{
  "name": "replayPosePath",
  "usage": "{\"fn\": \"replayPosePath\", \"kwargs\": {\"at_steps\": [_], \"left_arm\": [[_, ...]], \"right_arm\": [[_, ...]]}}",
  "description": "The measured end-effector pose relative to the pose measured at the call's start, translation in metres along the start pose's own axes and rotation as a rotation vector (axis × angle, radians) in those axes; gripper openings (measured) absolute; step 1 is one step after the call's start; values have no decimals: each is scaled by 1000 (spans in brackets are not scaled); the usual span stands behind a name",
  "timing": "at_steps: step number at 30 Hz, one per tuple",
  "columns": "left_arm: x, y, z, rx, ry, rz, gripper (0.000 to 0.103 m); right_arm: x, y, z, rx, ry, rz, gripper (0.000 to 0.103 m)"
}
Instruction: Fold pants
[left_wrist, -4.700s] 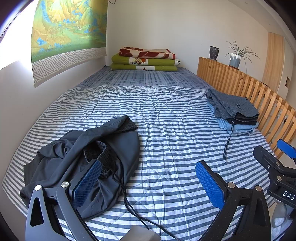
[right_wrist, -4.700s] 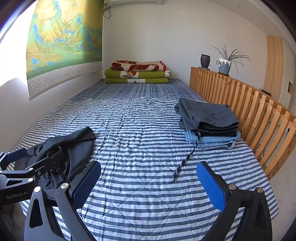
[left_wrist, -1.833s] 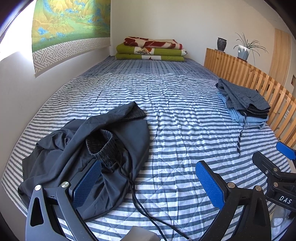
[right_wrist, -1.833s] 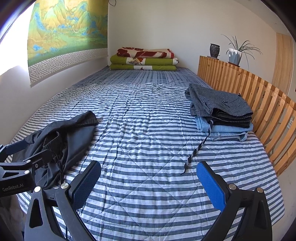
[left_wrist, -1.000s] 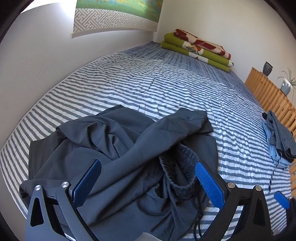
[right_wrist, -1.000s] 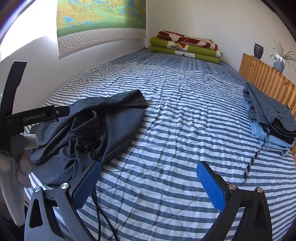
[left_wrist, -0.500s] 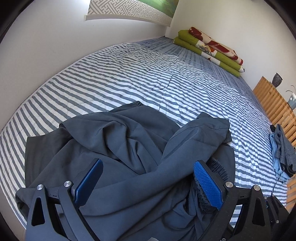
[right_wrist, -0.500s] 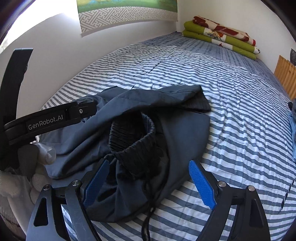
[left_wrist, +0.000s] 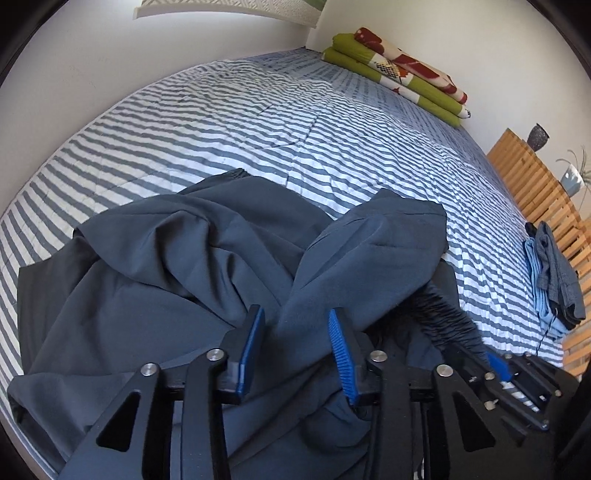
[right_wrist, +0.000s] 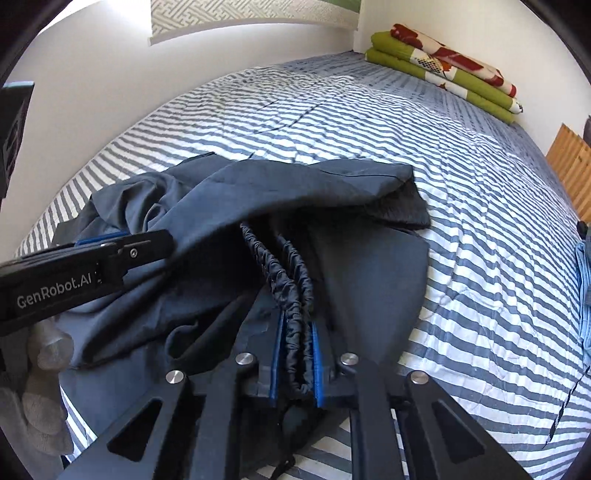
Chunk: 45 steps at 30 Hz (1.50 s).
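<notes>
My right gripper (right_wrist: 295, 363) is clamped on the elastic waistband (right_wrist: 286, 284) of the dark pants (left_wrist: 177, 280), the gathered band pinched flat between the blue pads; I judge that grip is meant to give me a firm corner to lift and spread the garment from. My left gripper (left_wrist: 295, 350), just left of the waistband, has a ridge of the smooth grey cloth running between its pads, but a gap shows on either side of the cloth, so I cannot tell whether it has bitten yet. A gloved hand (right_wrist: 40, 387) holds that tool.

The pants lie in a crumpled heap on the striped quilt (left_wrist: 258, 122), at its near edge: matte, soft, thin fabric in loose folds, with one leg flopped over the ribbed band. Nothing is folded yet, by my reading.

Well beyond the pants to the right, a neat stack of folded clothes (left_wrist: 550, 273) sits against wooden slats (left_wrist: 532, 177). Farthest off, folded green-and-red blankets (left_wrist: 399, 74) rest against the far wall.
</notes>
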<state>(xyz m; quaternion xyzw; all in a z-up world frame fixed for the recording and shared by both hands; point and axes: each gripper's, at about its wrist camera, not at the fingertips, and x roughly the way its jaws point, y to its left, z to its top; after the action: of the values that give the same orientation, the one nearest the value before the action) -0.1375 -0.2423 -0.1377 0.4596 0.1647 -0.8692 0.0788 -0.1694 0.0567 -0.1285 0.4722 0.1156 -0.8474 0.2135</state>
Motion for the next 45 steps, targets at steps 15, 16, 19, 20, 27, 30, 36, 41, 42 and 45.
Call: {"fn": "replayPosePath", "kwargs": {"at_steps": [15, 16, 19, 20, 27, 30, 36, 41, 42, 45], "left_arm": [[-18, -28, -12, 128, -79, 118, 20], [-20, -31, -14, 135, -79, 109, 20], [-24, -40, -21, 156, -74, 88, 20], [-25, -44, -24, 164, -75, 83, 20], [-36, -63, -38, 201, -45, 2, 45], [-41, -71, -49, 240, -31, -37, 63], [-49, -75, -98, 354, 100, -132, 66], [-49, -86, -138, 458, 135, -130, 67], [-45, -88, -143, 458, 143, -122, 67], [-33, -92, -149, 462, 166, -119, 53]], "right_arm": [[-130, -186, -145, 475, -79, -128, 9], [-136, -194, -160, 498, -71, -137, 9], [-157, -218, -198, 565, -58, -193, 9], [-163, -224, -209, 586, -50, -222, 9], [-173, -236, -240, 542, 34, -190, 24], [-192, -245, -233, 548, -56, -212, 51], [-176, -273, -197, 520, -74, -160, 55], [-120, -277, -160, 458, 3, -116, 55], [-111, -275, -156, 442, 21, -118, 55], [-88, -266, -146, 411, 64, -89, 48]]}}
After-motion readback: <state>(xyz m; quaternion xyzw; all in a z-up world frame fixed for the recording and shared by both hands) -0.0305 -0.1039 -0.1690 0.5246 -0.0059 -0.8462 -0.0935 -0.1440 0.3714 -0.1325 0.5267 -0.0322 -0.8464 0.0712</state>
